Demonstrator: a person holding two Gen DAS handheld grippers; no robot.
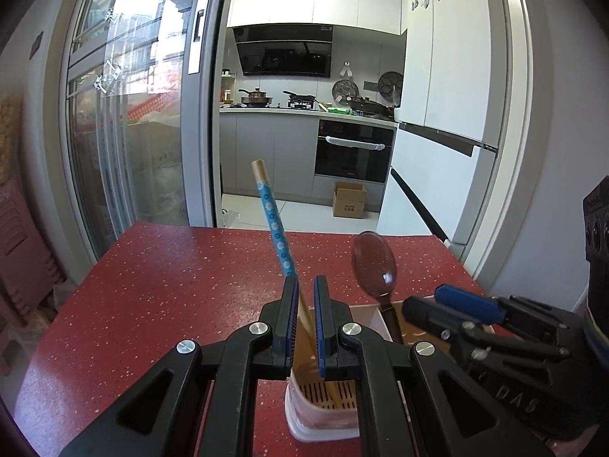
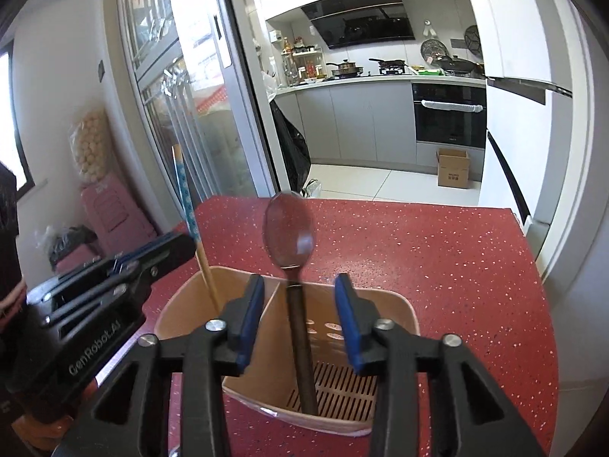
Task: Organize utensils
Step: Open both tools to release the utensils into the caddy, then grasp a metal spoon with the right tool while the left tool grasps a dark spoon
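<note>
Over the red table [image 1: 152,285], the left wrist view shows the left gripper [image 1: 305,316] with jaws slightly apart around the chopstick [image 1: 275,224], which stands near upright in the holder [image 1: 323,415], leaning up and left; whether a pad touches it cannot be told. From the right wrist view, the right gripper [image 2: 299,320] hangs open astride the spoon [image 2: 291,228], whose handle rises straight between the fingers from the holder's right compartment, untouched. The left gripper looks nearer to a release.
</note>
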